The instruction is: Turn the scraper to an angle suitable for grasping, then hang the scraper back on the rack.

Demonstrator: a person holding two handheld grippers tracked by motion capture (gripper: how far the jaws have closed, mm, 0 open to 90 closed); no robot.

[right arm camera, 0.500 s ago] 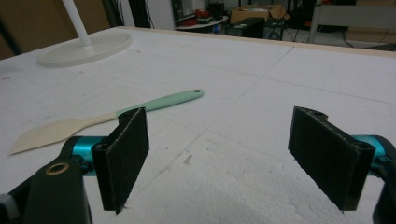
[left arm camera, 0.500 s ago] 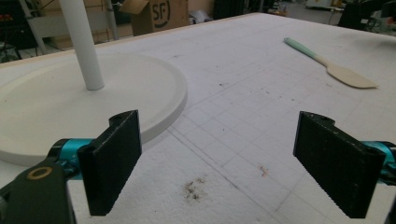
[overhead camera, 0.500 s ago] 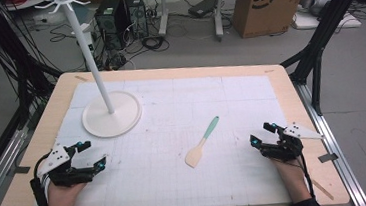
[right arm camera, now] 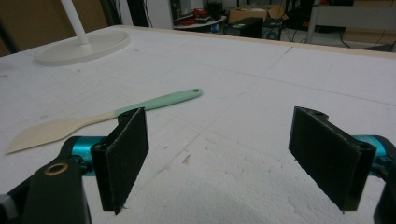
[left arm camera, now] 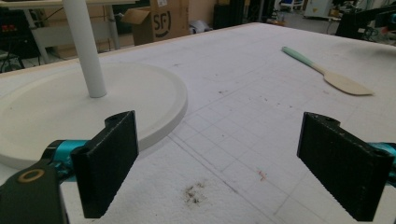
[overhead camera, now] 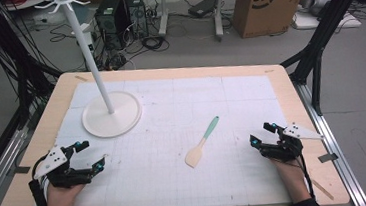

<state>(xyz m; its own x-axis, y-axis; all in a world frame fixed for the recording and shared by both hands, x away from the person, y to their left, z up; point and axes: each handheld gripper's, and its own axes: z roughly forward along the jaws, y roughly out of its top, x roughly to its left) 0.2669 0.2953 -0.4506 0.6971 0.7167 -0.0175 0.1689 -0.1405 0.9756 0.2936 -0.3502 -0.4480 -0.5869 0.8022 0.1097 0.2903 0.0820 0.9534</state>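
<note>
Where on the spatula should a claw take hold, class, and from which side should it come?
Grip the spatula by its slim green handle, coming down from above with the jaws across it. It lies flat on the mat, and the right claw is probably best placed, being nearer.

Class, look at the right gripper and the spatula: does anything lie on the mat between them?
Nothing visible does. The right gripper, jaws open, faces the spatula across bare white mat. The hook stand sits far off to the left.

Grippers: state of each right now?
Left gripper: open, jaws wide apart, holding nothing, low over the white mat.
Right gripper: open, jaws wide apart, holding nothing; spatula lies untouched on the mat.
</note>
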